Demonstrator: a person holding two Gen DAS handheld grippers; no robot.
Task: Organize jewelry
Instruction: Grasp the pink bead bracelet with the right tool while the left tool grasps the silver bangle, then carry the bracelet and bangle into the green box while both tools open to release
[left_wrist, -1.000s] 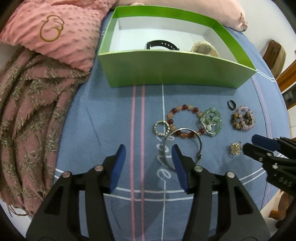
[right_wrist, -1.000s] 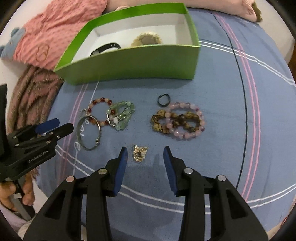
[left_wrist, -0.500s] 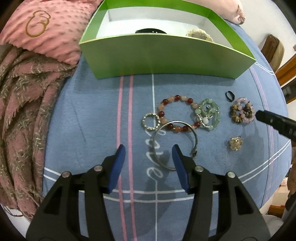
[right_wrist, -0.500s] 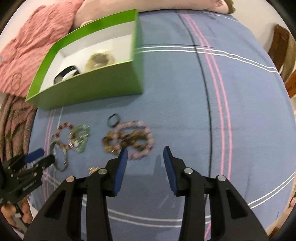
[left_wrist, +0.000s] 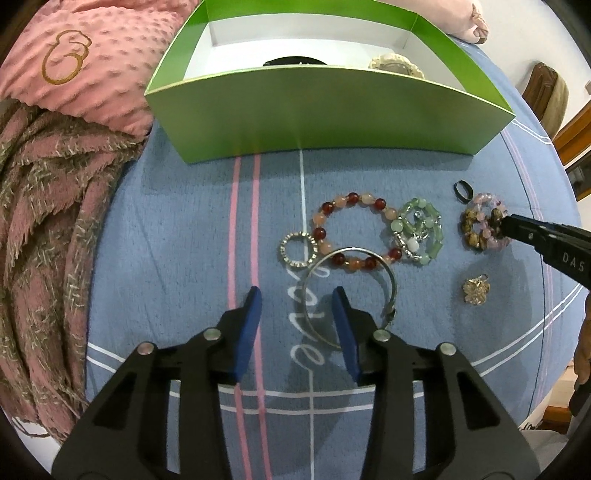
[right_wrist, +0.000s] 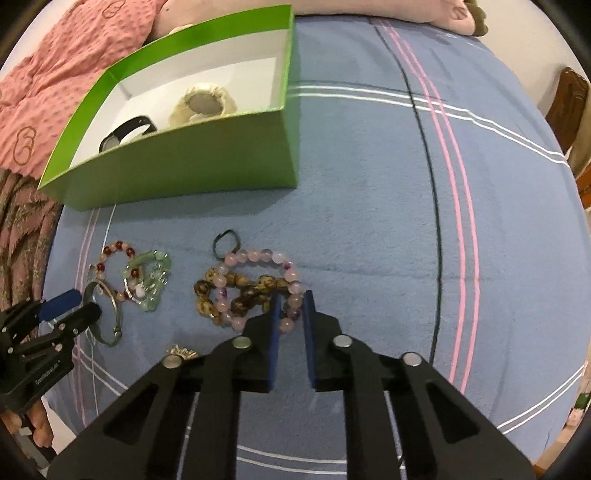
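Jewelry lies on a blue blanket in front of a green box (left_wrist: 332, 110). My left gripper (left_wrist: 297, 295) points down over the silver bangle (left_wrist: 394, 284). Its jaws are closing with the bangle's left rim between them, untouched. Beside the bangle are a red-and-orange bead bracelet (left_wrist: 352, 196), a green bead bracelet (left_wrist: 417, 229) and a small silver ring (left_wrist: 284, 247). My right gripper (right_wrist: 291, 299) is closing on the near beads of the pink bead bracelet (right_wrist: 258, 254), which is tangled with a brown bead bracelet (right_wrist: 240, 280).
A black band (right_wrist: 127, 133) and a cream round piece (right_wrist: 205, 103) lie inside the box. A gold pendant (left_wrist: 476, 291) and a small black ring (left_wrist: 455, 190) rest on the blanket. Pink pillows and a fringed throw (left_wrist: 48, 229) lie to the left.
The left gripper came down closer to the bangle and narrowed its jaws. The right gripper shifted from over the gold pendant to the pink and brown bracelets and closed around the pink beads.
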